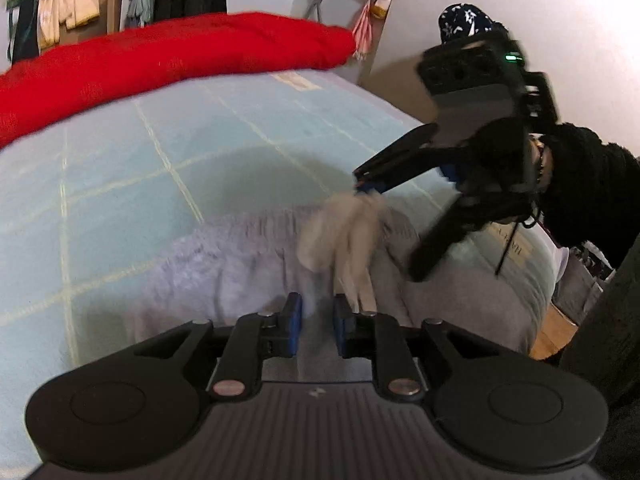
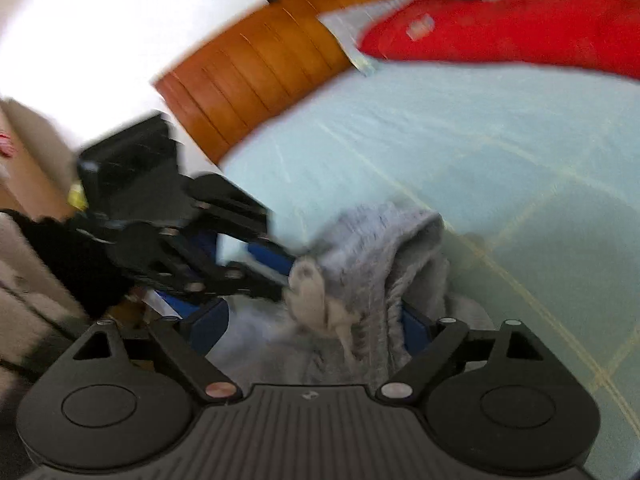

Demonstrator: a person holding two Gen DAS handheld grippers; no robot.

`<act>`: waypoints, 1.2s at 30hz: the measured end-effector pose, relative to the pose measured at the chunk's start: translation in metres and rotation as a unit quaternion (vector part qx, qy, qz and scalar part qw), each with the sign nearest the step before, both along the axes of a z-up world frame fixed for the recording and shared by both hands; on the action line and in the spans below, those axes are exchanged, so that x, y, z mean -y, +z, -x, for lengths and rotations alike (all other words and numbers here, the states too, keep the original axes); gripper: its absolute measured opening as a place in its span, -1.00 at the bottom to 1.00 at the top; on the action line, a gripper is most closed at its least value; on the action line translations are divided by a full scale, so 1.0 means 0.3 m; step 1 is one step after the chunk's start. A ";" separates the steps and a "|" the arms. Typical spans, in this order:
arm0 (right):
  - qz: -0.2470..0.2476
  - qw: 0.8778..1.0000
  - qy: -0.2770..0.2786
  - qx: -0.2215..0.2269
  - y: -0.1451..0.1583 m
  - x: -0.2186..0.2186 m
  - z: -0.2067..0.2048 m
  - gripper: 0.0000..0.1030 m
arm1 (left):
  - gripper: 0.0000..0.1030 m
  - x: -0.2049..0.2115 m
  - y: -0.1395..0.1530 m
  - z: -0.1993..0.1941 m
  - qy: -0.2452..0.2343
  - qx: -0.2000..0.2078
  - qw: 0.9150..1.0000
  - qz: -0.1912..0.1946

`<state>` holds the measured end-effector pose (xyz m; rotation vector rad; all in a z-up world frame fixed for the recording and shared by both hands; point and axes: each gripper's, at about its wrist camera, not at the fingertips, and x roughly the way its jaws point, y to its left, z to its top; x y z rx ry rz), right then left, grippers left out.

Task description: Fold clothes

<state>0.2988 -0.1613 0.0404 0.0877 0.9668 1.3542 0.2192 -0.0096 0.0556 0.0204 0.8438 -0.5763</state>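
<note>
Grey garment (image 1: 224,264) with cream drawstring (image 1: 344,236) on the blue bed (image 1: 120,184).
Left gripper (image 1: 318,316) at lower centre: fingers slightly apart, gripping nothing; right gripper (image 2: 316,328) wide open, straddling the cloth.

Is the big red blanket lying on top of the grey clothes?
No, the red blanket lies along the far side of the bed, well apart from the grey clothes near the camera.

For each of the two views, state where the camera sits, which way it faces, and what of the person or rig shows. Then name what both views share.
Left wrist: on the left gripper, facing down across the bed; right gripper and a black sleeve show.
Right wrist: on the right gripper, facing the grey garment; left gripper shows.
Shared: garment, cream drawstring, red blanket.
</note>
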 end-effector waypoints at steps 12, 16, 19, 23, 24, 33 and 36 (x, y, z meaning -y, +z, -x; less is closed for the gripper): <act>0.033 0.999 0.015 0.020 0.023 -0.070 -0.023 0.12 | -0.15 -0.124 -0.037 0.034 0.039 -0.004 0.999 0.020; 0.103 0.990 -0.001 0.091 0.043 -0.115 0.033 -0.20 | 0.24 -0.144 -0.016 0.024 0.049 0.009 0.999 0.020; 0.151 0.976 -0.031 0.154 0.094 -0.133 0.057 -0.36 | 0.44 -0.156 -0.002 0.021 0.056 0.022 0.998 0.014; 0.197 0.953 -0.062 0.220 0.151 -0.137 0.079 -0.42 | 0.54 -0.185 0.015 0.008 0.073 0.035 0.996 0.025; 0.209 0.946 -0.073 0.238 0.161 -0.134 0.083 -0.42 | 0.54 -0.192 0.016 0.004 0.079 0.038 0.996 0.028; 0.295 0.882 -0.203 0.308 0.221 0.027 -0.020 -0.42 | 0.57 -0.206 0.000 -0.020 0.103 0.035 0.993 0.037; 0.329 0.854 -0.247 0.317 0.230 0.109 -0.058 -0.42 | 0.57 -0.190 -0.019 -0.032 0.101 0.027 0.994 0.031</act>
